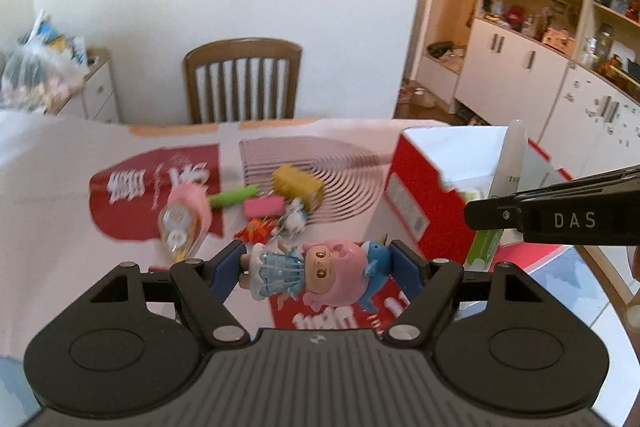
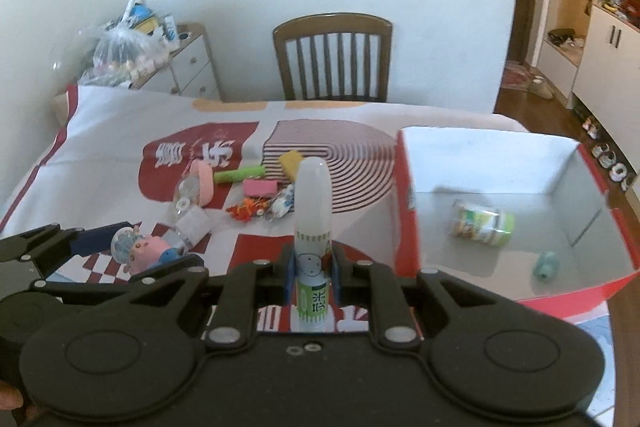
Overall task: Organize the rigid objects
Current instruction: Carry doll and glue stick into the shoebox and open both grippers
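Observation:
My left gripper [image 1: 318, 269] is shut on a pink-headed doll figure [image 1: 316, 273] in a blue dress, held sideways between the blue pads above the table. From the right wrist view the same doll figure [image 2: 140, 249] shows at the left, in the left gripper [image 2: 132, 247]. My right gripper [image 2: 313, 269] is shut on an upright glue bottle [image 2: 313, 211] with a white cap and green label. The glue bottle [image 1: 510, 159] also stands at the right in the left wrist view, beside the red box [image 1: 424, 195]. The red box [image 2: 404, 211] is open, white inside.
A small pile lies mid-table: pink correction tape [image 2: 192, 191], green stick [image 2: 240, 174], pink eraser [image 2: 260, 187], yellow block [image 2: 291, 162], small trinkets [image 2: 264, 207]. Inside the box lie a green can [image 2: 482, 223] and a teal item [image 2: 545, 265]. A wooden chair [image 2: 332, 57] stands behind the table.

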The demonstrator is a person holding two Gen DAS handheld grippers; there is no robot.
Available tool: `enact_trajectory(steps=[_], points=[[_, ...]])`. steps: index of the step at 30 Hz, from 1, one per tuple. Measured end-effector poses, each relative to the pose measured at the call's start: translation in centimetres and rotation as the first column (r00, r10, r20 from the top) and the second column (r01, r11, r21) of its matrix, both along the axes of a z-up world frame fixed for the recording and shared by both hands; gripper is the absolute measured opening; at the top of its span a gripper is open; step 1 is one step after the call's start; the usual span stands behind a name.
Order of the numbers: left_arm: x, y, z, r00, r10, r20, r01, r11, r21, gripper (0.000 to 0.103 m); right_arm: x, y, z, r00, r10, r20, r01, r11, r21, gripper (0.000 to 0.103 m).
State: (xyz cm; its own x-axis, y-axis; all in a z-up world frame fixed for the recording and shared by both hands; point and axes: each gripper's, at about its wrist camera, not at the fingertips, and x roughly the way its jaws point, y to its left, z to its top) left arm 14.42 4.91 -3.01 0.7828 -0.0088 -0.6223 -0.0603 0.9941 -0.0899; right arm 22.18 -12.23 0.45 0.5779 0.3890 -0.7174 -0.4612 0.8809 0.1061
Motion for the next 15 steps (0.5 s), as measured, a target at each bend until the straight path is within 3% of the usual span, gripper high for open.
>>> enact_trajectory(steps=[15], points=[[3.6, -6.7, 3.1, 0.991, -0.135, 0.026, 0.134, 0.991, 0.020, 0.078, 3.3, -7.2, 3.2, 0.996, -0.083, 0.045, 0.083, 0.996, -0.007, 0.016]])
